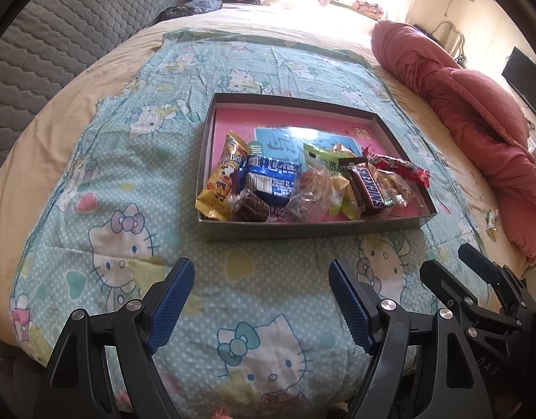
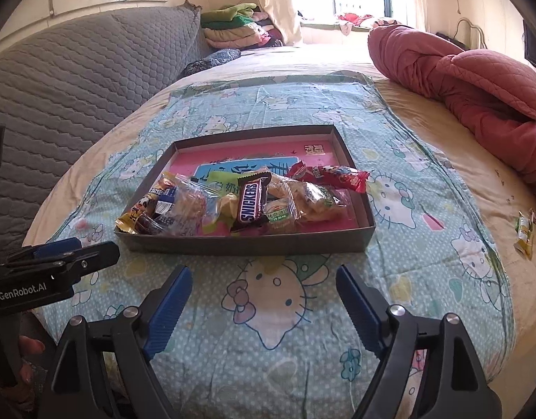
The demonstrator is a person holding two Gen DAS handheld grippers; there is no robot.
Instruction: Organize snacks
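A shallow grey box (image 1: 303, 232) (image 2: 247, 244) with a pink floor lies on the cartoon-cat sheet (image 1: 121, 244) (image 2: 425, 209). Several wrapped snacks are piled along its near side: a Snickers bar (image 1: 369, 188) (image 2: 252, 199), a blue packet (image 1: 268, 178), a yellow packet (image 1: 215, 188), a red wrapper (image 1: 400, 167) (image 2: 334, 174) and clear-wrapped cakes (image 2: 313, 199). My left gripper (image 1: 261, 279) hovers open in front of the box, nothing between its blue pads. My right gripper (image 2: 264, 286) is also open and empty, just short of the box. Each gripper shows at the edge of the other's view.
A loose green-yellow candy packet (image 2: 524, 234) (image 1: 491, 221) lies on the beige bedding to the right. A red quilt (image 1: 477, 132) (image 2: 477, 83) is bunched at the right. A grey padded headboard (image 1: 58, 45) (image 2: 76, 70) runs along the left. Folded clothes (image 2: 240, 24) sit at the far end.
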